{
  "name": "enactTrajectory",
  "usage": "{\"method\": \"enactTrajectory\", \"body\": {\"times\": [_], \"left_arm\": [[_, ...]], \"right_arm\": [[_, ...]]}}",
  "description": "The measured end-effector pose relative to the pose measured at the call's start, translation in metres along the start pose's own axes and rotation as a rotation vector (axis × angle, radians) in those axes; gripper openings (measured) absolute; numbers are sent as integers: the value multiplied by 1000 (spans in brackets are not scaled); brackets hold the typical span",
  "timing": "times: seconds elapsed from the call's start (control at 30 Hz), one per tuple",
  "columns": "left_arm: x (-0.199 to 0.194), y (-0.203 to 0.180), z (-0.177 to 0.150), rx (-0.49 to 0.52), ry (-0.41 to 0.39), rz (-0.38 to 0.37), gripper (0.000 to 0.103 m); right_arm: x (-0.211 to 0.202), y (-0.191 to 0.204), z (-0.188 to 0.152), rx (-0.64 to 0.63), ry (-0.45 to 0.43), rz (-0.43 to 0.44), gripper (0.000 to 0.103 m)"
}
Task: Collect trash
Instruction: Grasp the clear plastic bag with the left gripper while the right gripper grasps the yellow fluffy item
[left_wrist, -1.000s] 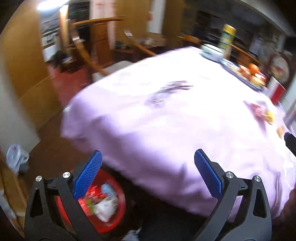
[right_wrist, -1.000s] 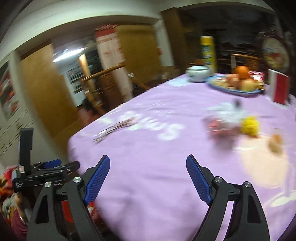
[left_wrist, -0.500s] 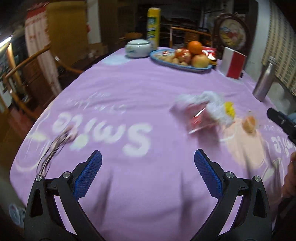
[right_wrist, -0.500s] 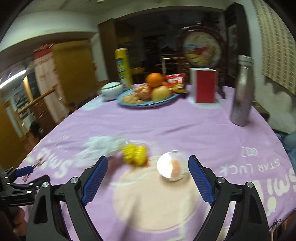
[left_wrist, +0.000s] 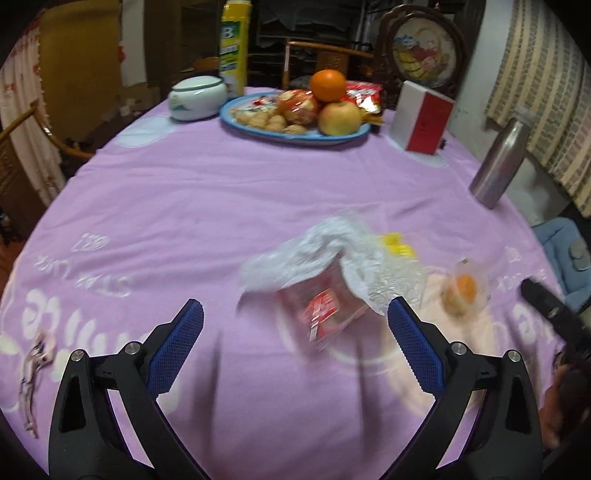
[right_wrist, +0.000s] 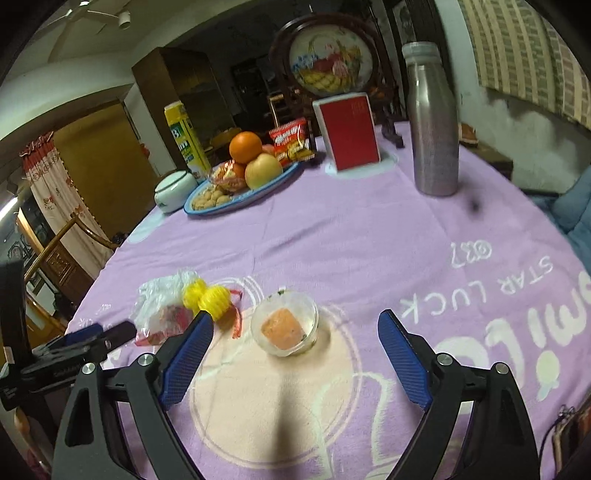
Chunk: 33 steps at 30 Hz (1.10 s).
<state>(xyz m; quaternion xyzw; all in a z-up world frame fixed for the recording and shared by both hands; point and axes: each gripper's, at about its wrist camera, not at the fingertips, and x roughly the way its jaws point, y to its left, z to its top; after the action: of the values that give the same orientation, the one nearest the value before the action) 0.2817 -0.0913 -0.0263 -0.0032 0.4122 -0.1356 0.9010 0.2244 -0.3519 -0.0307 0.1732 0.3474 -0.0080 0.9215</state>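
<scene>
A crumpled clear plastic bag with a red wrapper (left_wrist: 325, 273) lies on the purple tablecloth (left_wrist: 221, 192), just ahead of my left gripper (left_wrist: 293, 314), which is open and empty. Beside it sit a yellow ribbed piece (right_wrist: 207, 297) and a small clear cup with orange contents (right_wrist: 284, 325). My right gripper (right_wrist: 295, 321) is open wide, and the cup sits just beyond its fingertips, untouched. The bag (right_wrist: 162, 306) shows to the left in the right wrist view, next to the left gripper's fingertips (right_wrist: 92, 336). A thin pale scrap (left_wrist: 35, 363) lies at the table's left edge.
At the back of the table stand a blue plate (left_wrist: 295, 138) of fruit and snacks, a white lidded bowl (left_wrist: 197, 98), a yellow canister (left_wrist: 232, 44), a red and white box (right_wrist: 349, 134) and a steel bottle (right_wrist: 434, 122). A wooden chair (left_wrist: 22, 125) stands to the left.
Both views have swung from the table's left edge and a red bin on the floor to the middle of the table. The bag and the cup are now close ahead of the jaws.
</scene>
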Motion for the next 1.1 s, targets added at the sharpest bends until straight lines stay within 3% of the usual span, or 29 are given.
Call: {"method": "enactTrajectory", "body": {"times": [0.23, 0.5, 0.67, 0.8, 0.93, 1.0, 1.07, 1.1], "left_arm": [[6, -1, 29, -45, -56, -62, 96], [31, 14, 41, -80, -12, -111, 95], [21, 26, 41, -109, -26, -203, 77], [19, 26, 45, -127, -47, -244, 79], [46, 8, 46, -77, 39, -240, 85], [55, 5, 43, -59, 70, -218, 78], [52, 7, 42, -55, 62, -249, 40], [46, 10, 42, -62, 43, -265, 38]], "right_arm": [[1, 5, -2, -24, -14, -49, 89], [7, 4, -4, -27, 9, -70, 89], [10, 8, -6, -52, 15, -88, 89], [11, 8, -6, -42, 24, -71, 89], [10, 10, -7, -53, 18, -80, 89], [9, 10, -6, -55, 12, -84, 89], [7, 10, -6, -59, 2, -87, 89], [6, 10, -6, -60, -4, -87, 89]]}}
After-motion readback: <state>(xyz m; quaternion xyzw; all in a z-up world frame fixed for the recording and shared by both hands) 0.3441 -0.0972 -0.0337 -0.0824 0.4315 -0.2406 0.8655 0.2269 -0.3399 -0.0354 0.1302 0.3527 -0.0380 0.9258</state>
